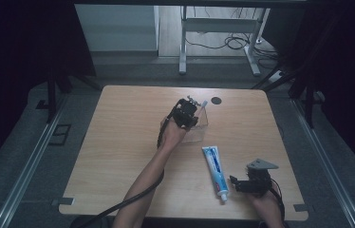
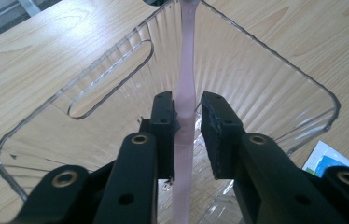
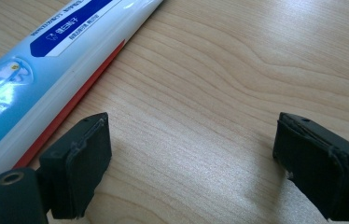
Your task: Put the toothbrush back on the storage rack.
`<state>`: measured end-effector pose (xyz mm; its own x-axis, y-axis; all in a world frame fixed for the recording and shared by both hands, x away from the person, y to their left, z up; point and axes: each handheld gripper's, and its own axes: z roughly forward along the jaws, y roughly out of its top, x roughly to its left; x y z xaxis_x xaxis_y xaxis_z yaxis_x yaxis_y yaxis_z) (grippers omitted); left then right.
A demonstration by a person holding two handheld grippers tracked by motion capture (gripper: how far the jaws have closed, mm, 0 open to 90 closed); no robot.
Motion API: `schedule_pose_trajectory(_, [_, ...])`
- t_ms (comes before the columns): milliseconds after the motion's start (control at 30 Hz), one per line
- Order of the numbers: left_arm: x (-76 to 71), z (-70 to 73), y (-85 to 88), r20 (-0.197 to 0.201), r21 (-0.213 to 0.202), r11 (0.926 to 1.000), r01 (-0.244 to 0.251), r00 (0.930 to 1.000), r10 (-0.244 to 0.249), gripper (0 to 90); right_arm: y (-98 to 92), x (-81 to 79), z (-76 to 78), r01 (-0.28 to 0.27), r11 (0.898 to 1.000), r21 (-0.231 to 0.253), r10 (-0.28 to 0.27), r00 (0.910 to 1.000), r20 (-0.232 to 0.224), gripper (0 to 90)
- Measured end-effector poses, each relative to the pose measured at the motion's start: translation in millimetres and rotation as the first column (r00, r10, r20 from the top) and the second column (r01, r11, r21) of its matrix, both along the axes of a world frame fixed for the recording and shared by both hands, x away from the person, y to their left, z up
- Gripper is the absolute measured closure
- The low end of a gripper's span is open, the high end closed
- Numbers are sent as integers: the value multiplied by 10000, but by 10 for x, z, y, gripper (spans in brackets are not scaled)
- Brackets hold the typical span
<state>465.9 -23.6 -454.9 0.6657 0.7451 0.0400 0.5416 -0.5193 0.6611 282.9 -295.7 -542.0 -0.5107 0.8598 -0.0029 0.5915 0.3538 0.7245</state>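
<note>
At the table's far middle: pink toothbrush (image 2: 185, 70) leans inside the clear holder (image 2: 266, 84)
Left gripper (image 2: 187, 116): narrow, handle between the jaws, one pad touching, the other just off
Right gripper (image 3: 191, 140): wide, empty, beside the toothpaste tube (image 3: 46, 60)
Handling: likely light, stiff, slick; pinch mid-handle; the holder may tip

Clear plastic ribbed container (image 1: 199, 124) near middle of wooden surface (image 1: 118, 142); pink slender toothbrush (image 2: 185, 107) stands inside it. White-and-blue toothpaste tube (image 1: 215, 171) lies nearer the person, right of centre.
</note>
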Motion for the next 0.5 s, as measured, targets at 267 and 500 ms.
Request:
schedule_pose_trajectory(267, [-1,15,8,5,-115,9999,-47,10000,47,676,0,0,0,2,10000,0,-2,10000,2,110])
schedule_pose_trajectory(500, [-11,57,20,-9,-459,9989,-56,10000,56,574,0,0,0,1,10000,-1,-1,10000,4,110])
